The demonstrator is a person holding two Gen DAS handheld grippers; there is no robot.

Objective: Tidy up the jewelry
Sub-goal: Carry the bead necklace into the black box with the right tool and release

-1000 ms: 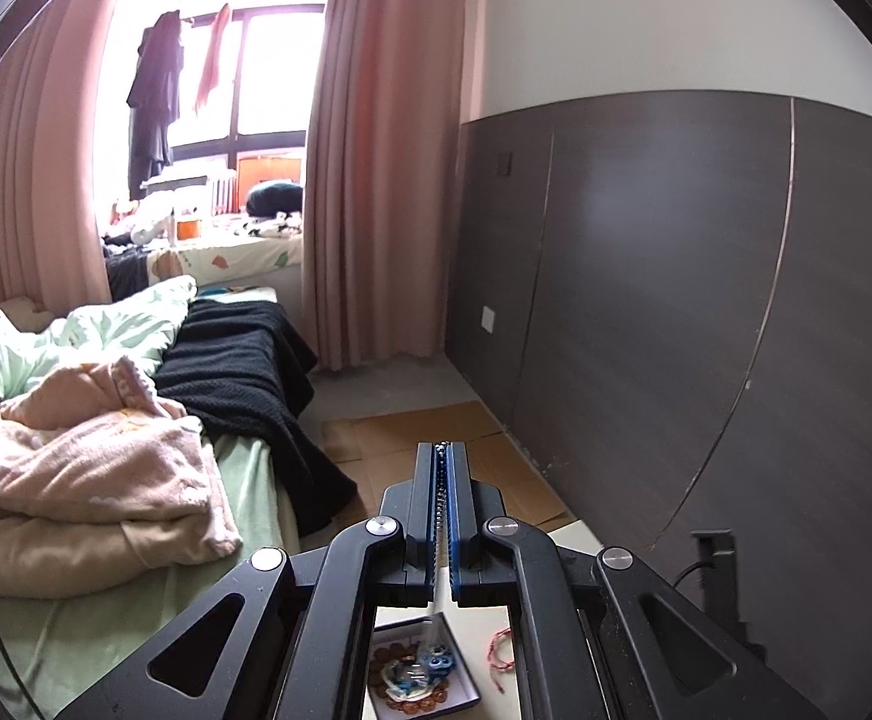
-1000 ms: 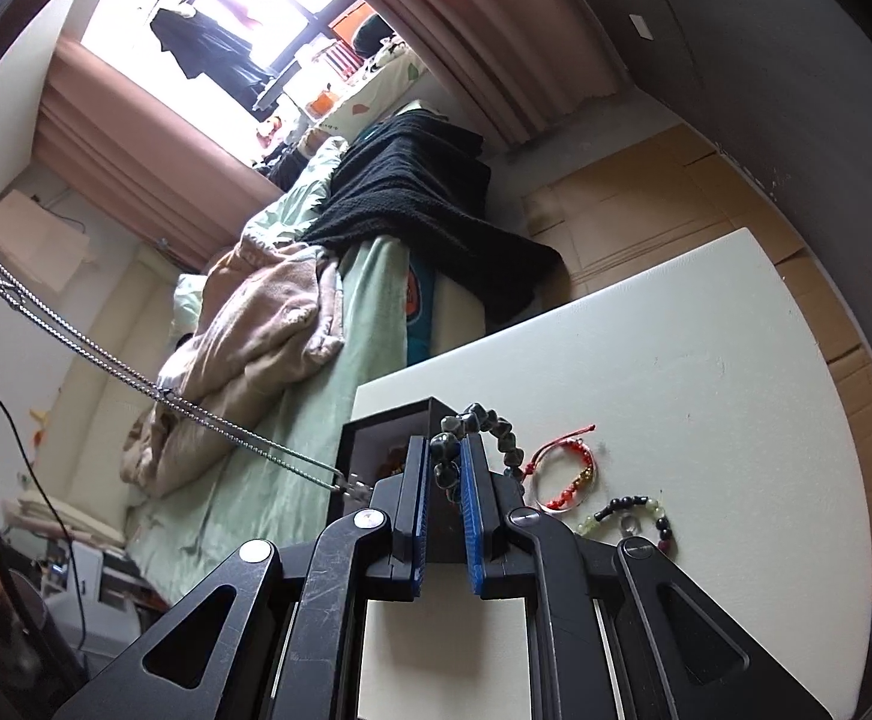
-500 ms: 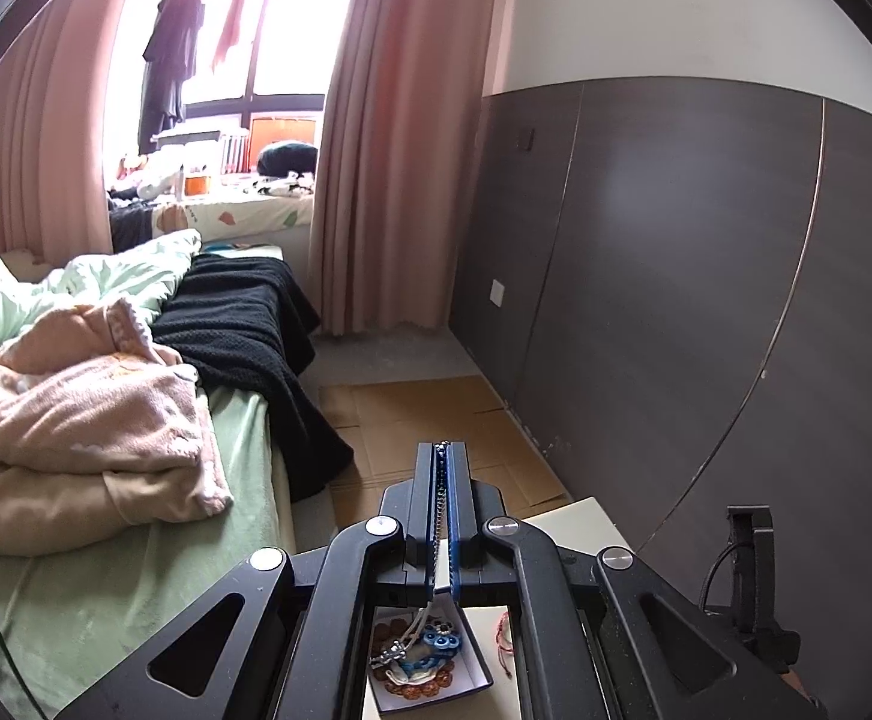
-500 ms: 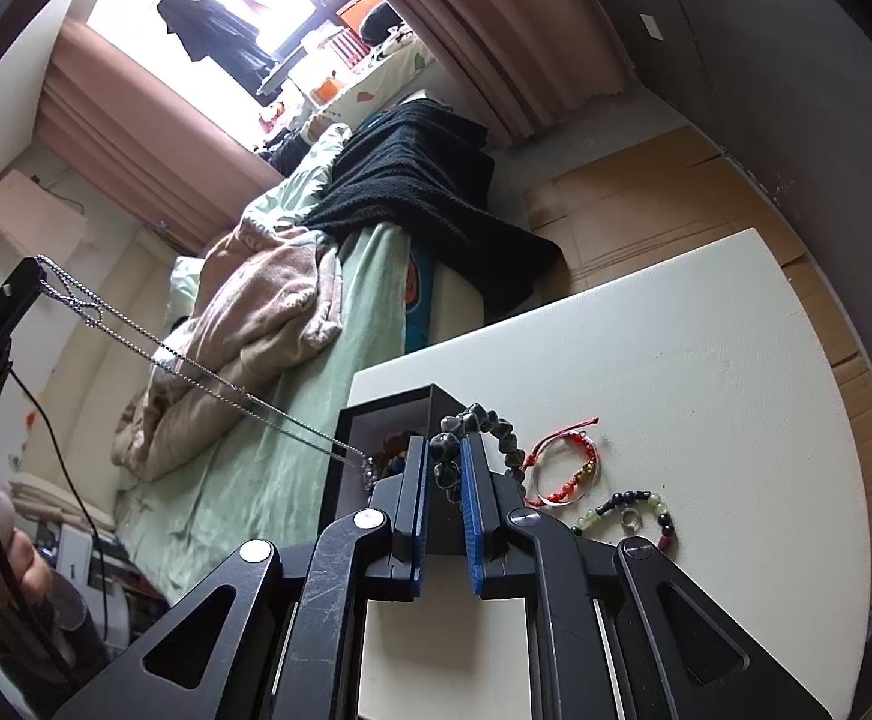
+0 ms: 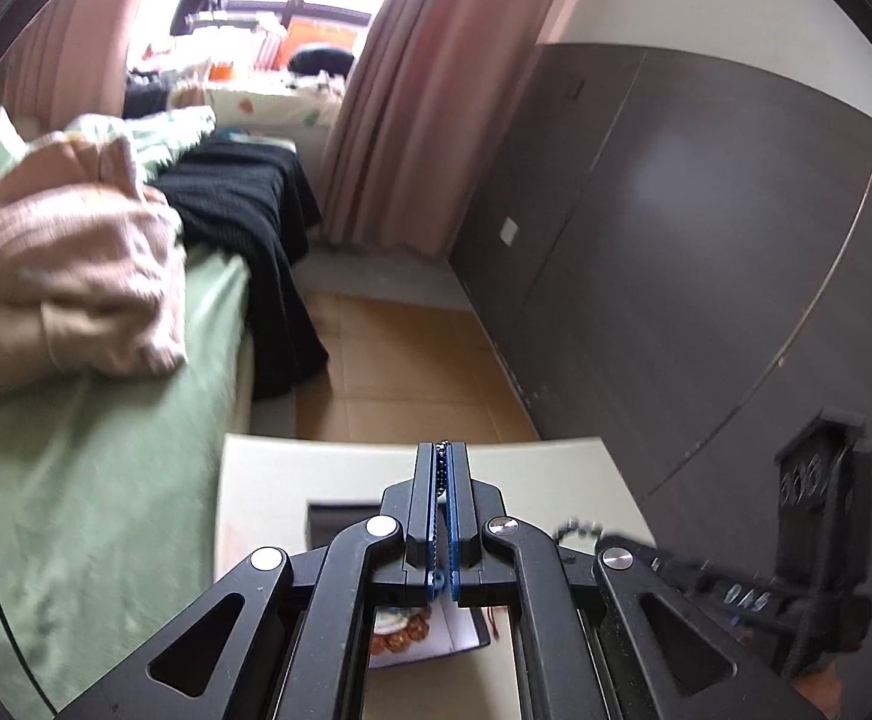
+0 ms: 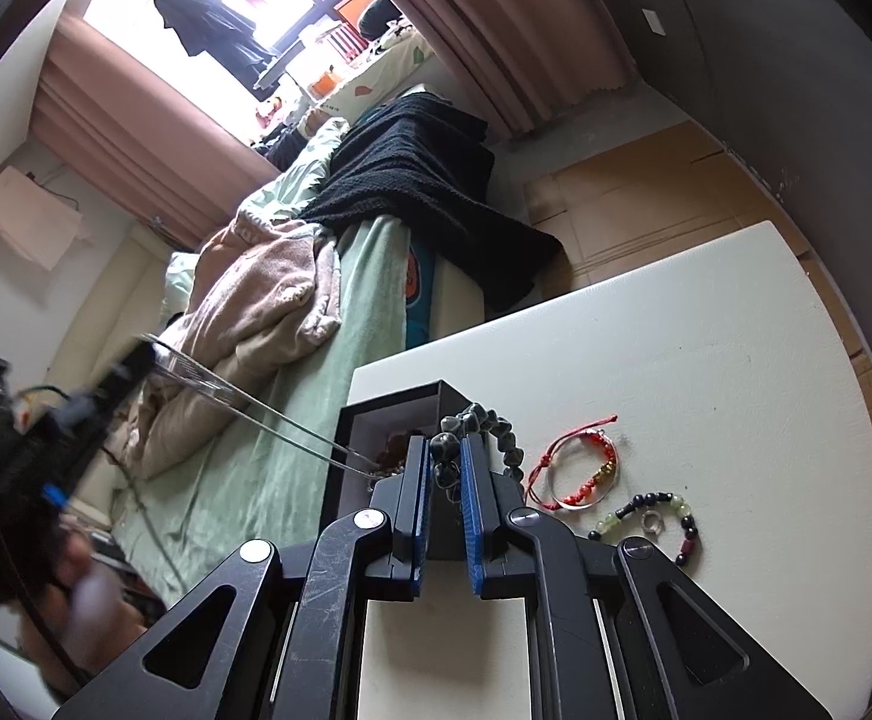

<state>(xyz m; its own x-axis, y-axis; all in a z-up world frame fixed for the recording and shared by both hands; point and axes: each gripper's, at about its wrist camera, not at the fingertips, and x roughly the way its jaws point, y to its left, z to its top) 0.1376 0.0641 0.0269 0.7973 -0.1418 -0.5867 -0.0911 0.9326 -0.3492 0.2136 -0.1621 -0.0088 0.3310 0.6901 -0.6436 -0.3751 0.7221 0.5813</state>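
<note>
Carrying the lot, the white bench (image 6: pixel 676 372) bore a black box (image 6: pixel 399 414) at its bed-side edge. The right claw (image 6: pixel 448 468) pinched a dark bead bracelet (image 6: pixel 490 426) over it. The left claw (image 5: pixel 443 480), pressed together, gripped a silver chain (image 6: pixel 267 414) running into the box. Beside: 2 bracelets, red (image 6: pixel 580 468) and beaded (image 6: pixel 652 510).
</note>
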